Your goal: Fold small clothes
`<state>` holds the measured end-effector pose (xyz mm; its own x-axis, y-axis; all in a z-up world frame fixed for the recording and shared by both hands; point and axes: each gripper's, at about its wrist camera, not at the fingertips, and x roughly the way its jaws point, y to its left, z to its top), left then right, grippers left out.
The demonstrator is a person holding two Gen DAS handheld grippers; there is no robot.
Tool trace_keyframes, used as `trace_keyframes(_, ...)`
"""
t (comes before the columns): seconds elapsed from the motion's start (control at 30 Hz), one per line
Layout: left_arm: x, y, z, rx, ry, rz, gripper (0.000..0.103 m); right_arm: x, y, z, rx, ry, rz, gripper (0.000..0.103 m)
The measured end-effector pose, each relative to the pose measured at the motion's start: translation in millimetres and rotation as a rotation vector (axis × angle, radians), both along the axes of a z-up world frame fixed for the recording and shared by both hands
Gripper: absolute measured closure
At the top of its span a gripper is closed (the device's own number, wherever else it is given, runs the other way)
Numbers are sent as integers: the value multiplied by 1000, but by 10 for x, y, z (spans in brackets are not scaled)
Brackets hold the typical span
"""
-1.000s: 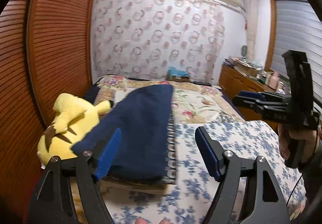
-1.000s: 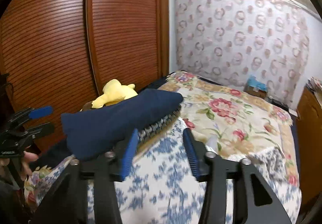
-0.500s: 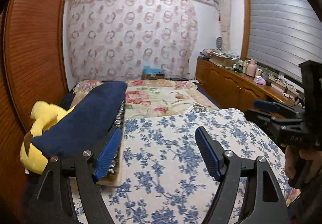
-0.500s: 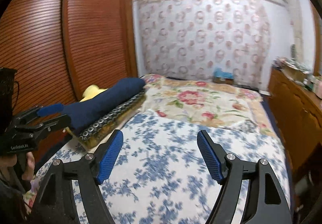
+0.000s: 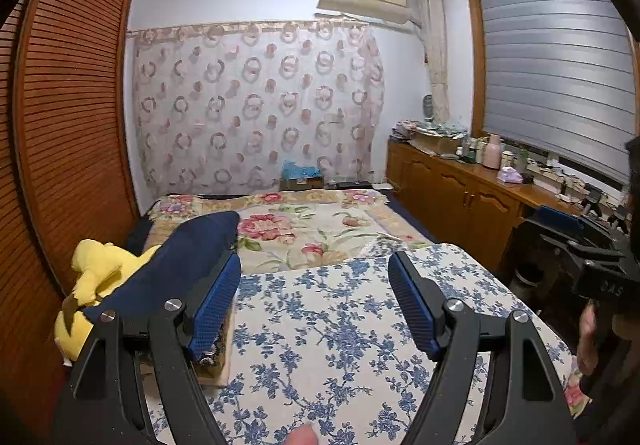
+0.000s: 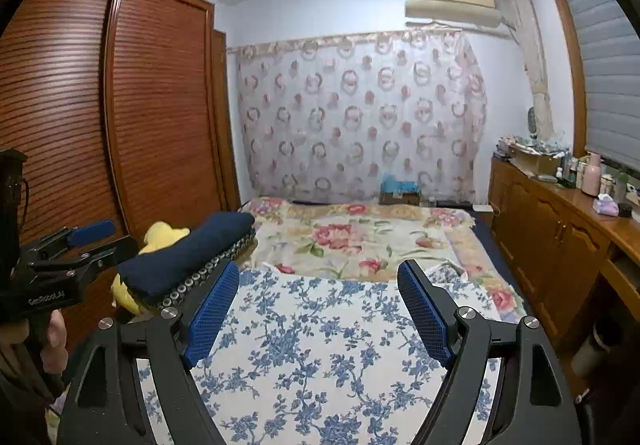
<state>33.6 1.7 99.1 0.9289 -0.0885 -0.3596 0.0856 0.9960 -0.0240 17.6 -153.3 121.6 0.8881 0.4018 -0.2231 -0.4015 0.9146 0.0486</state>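
My left tongs (image 5: pixel 314 303) gape wide and empty; my right tongs (image 6: pixel 318 311) have just been opening, nothing between them. The folded navy garment (image 5: pixel 176 269) lies at the bed's (image 5: pixel 340 345) left edge beside a yellow plush toy (image 5: pixel 94 277). It looks soft, light and floppy, so I'd pinch an outer corner or hem.

I can read two markings, both on the rigs themselves. Off to the left of my right tongs, the black body of the left tongs (image 6: pixel 72 245) carries pale lettering that looks like "GenRobot.AI", though it is small. To the right of my left tongs, the right tongs (image 5: pixel 580 241) show "DAS" on their body.
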Motion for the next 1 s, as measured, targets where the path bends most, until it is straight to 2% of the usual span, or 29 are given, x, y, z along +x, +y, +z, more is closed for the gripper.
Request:
trace_keyframes(0.2, -41, -28, -6, 3, 0, 12, 26, -257, -63, -88, 26, -12, -48, 20)
trace_keyframes(0.47, -55, -23, -18, -6, 11, 20, 26, -156, 86, -217, 23, -5, -71, 20)
trace_keyframes(1.0, -35, 30, -32, -4, 8, 23, 26, -6, -40, -282, 27, 18, -61, 20)
